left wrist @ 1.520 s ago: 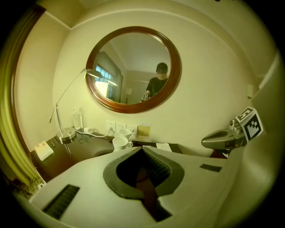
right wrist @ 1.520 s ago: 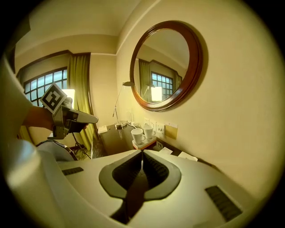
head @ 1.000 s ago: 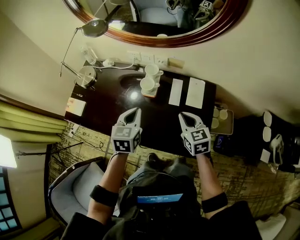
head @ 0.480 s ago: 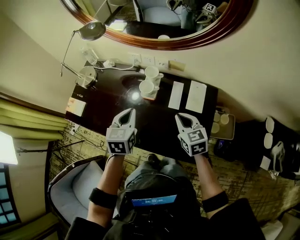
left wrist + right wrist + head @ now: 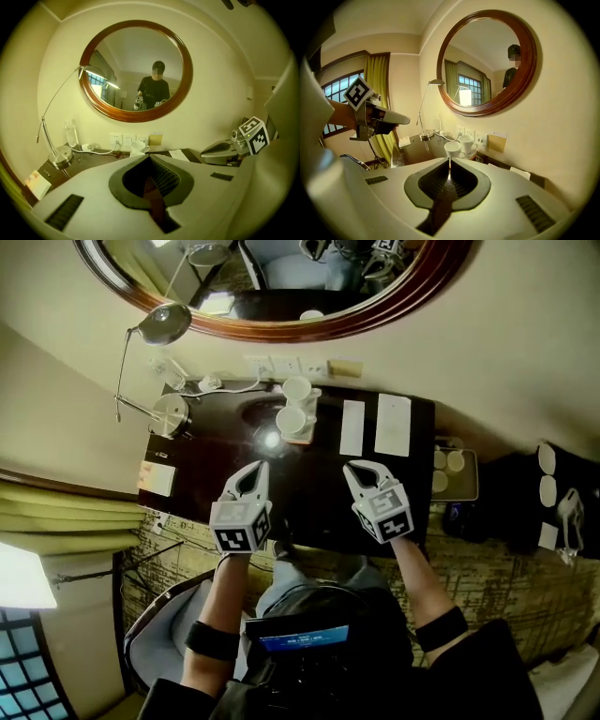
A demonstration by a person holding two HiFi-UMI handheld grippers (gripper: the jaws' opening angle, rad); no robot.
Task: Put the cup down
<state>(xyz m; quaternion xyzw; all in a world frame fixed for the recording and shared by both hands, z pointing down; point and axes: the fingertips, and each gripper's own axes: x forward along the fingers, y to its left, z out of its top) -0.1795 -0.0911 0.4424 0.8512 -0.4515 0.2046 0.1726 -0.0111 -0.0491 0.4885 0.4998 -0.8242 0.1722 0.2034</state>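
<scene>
- I am holding the left gripper [image 5: 256, 468] over the counter's [image 5: 206, 465] near edge, with its jaws clenched on nothing.
- The right gripper [image 5: 351, 468] is hovering beside it, jaws likewise closed and empty.
- Two cups [image 5: 292, 417] are sitting together at the counter's back, below the mirror [image 5: 281, 324], well apart from both grippers.

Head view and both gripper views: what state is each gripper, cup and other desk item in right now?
Left gripper: shut, nothing between the jaws.
Right gripper: shut, nothing between the jaws.
Far cup: upright on the desk, not held.
Near cup: upright on the desk, not held.
Bottle: upright by the wall.
Papers: lying flat on the desk.
Lamp: standing; lit or not, cannot tell.
</scene>
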